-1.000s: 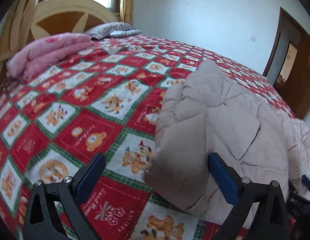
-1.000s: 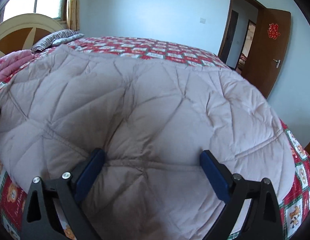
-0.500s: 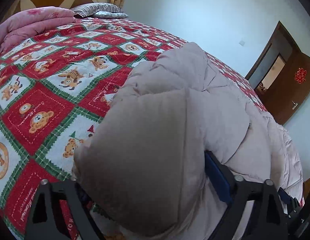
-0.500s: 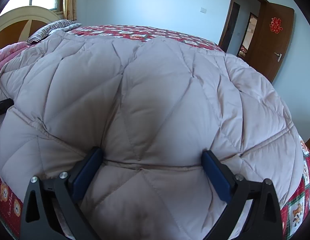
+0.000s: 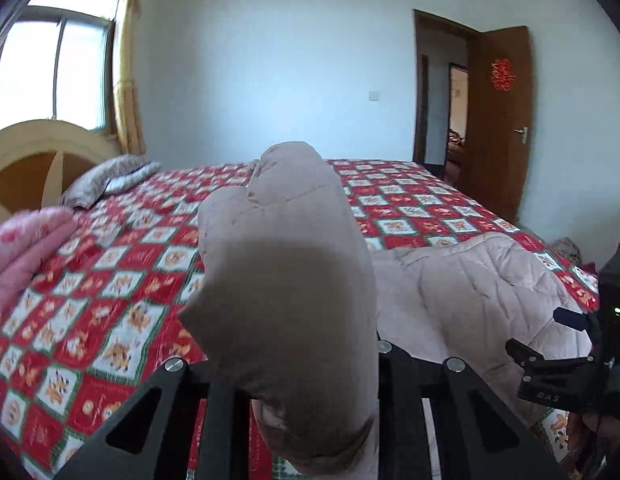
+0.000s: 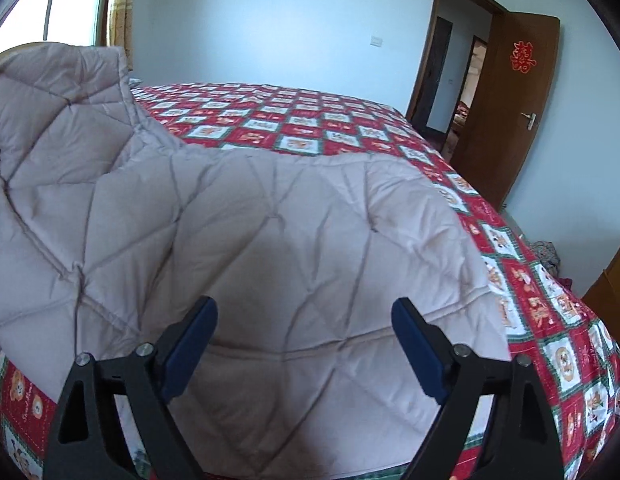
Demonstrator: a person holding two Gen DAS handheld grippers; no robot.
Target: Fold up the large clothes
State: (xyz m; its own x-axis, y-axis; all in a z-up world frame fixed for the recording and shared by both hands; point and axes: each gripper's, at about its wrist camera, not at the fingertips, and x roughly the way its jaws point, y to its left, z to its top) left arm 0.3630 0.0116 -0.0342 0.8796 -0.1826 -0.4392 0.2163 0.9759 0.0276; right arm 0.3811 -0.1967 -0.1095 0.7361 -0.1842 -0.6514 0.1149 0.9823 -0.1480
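A beige quilted coat [image 6: 290, 220] lies spread on the bed's red checked cover [image 6: 310, 120]. My left gripper [image 5: 306, 380] has its jaws closing on a bunched end of the coat [image 5: 286, 264] and holds it up off the bed; the cloth hides the pads. That raised part stands at the left in the right wrist view [image 6: 58, 112]. My right gripper [image 6: 306, 344] hovers over the coat's near edge. Its jaws are wide and closing slightly, the pads clear of the cloth. It also shows at the right edge of the left wrist view [image 5: 565, 320].
A folded pink blanket [image 5: 26, 240] and a striped pillow [image 5: 110, 178] lie by the headboard [image 5: 30, 152] at the left. An open brown door [image 6: 509, 100] is at the far right. A wooden cabinet [image 6: 609, 296] stands beside the bed's right edge.
The left gripper moved onto the coat's end, closed on it and lifted it, tilting up toward the room. The right gripper rose a little and drew back over the coat.
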